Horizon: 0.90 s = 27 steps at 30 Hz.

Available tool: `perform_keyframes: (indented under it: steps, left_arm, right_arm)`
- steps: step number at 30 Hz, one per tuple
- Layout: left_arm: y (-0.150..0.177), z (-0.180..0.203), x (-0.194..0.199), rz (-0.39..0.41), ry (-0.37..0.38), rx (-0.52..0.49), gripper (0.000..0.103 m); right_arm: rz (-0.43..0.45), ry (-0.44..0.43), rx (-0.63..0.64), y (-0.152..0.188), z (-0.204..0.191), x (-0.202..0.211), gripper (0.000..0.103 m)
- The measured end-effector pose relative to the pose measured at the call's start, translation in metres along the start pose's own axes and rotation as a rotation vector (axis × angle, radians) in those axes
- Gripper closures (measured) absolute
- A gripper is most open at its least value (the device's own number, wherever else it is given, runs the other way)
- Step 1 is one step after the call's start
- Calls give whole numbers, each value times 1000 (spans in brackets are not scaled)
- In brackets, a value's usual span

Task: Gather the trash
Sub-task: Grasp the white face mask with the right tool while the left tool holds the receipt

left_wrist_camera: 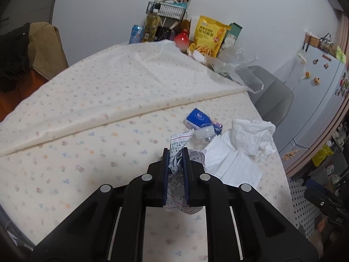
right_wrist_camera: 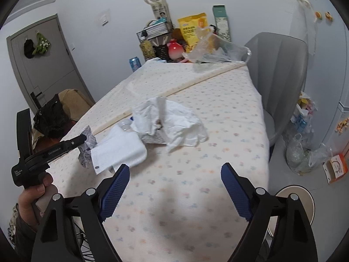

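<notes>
My left gripper (left_wrist_camera: 175, 151) is shut on a crumpled printed paper (left_wrist_camera: 177, 166) over the table. It also shows in the right wrist view (right_wrist_camera: 84, 138), holding that paper (right_wrist_camera: 87, 150). Beside it lie a white face mask (left_wrist_camera: 231, 166), crumpled white tissue (left_wrist_camera: 253, 135), a blue tissue pack (left_wrist_camera: 201, 118) and a clear bottle cap end (left_wrist_camera: 204, 133). My right gripper (right_wrist_camera: 174, 172) is open and empty above the tablecloth, short of the tissue (right_wrist_camera: 172, 120) and mask (right_wrist_camera: 120, 150).
The table has a floral cloth (left_wrist_camera: 87, 131) with a folded ridge. Snack bags, a can, a wire basket and a clear plastic bag (right_wrist_camera: 213, 50) crowd the far end. A grey chair (right_wrist_camera: 281, 65) stands right. Trash bags (right_wrist_camera: 303, 152) sit on the floor.
</notes>
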State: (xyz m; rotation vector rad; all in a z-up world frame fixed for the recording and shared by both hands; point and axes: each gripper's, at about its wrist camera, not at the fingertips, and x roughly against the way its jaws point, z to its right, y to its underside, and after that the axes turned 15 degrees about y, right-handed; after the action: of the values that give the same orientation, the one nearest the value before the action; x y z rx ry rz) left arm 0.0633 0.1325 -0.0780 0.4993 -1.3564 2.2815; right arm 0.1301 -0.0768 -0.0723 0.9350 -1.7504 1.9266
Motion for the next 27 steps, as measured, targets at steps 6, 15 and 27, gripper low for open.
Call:
perform_keyframes:
  steps: [6, 15, 27]
  left_arm:
    - [-5, -20, 27, 55, -21, 21, 91]
    - [-3, -50, 48, 85, -49, 68, 91]
    - [1, -53, 45, 70, -25, 76, 91]
  right_arm:
    - [-5, -50, 79, -4, -45, -6, 22]
    - [-59, -87, 126, -9, -86, -38, 24]
    - [-124, -61, 91, -7, -80, -66, 28]
